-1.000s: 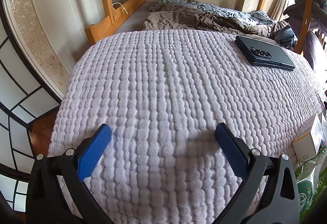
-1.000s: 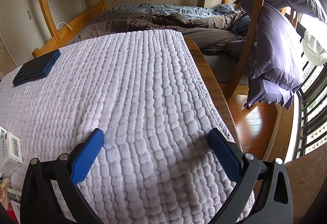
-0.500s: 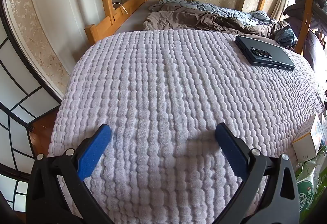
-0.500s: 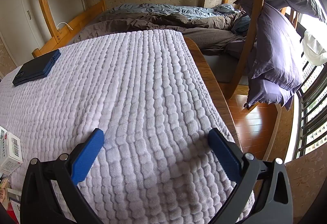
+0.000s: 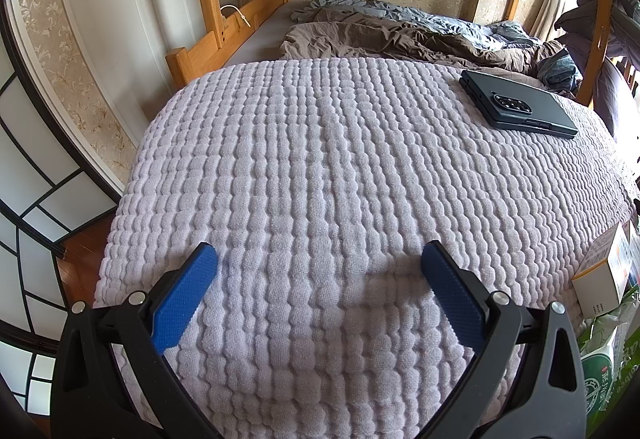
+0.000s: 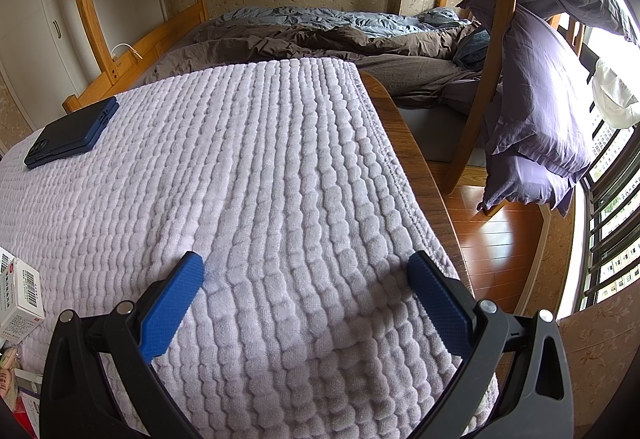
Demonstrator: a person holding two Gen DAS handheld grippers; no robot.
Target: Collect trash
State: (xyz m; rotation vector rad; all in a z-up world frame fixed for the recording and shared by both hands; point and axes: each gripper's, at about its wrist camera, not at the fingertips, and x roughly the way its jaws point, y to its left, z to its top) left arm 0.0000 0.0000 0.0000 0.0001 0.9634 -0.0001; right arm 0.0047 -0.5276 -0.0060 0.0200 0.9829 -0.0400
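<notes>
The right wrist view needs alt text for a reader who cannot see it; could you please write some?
The open right gripper, empty between its blue fingers, hovers over a lilac textured blanket. A dark phone lies at far left, a small white box at the left edge, and an unmade bed behind.

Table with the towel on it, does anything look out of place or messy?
Mostly tidy. A dark phone lies flat on the towel. At the table's near edge, a small box sits beside a jumble of packets. Nothing looks spilled or broken.
</notes>
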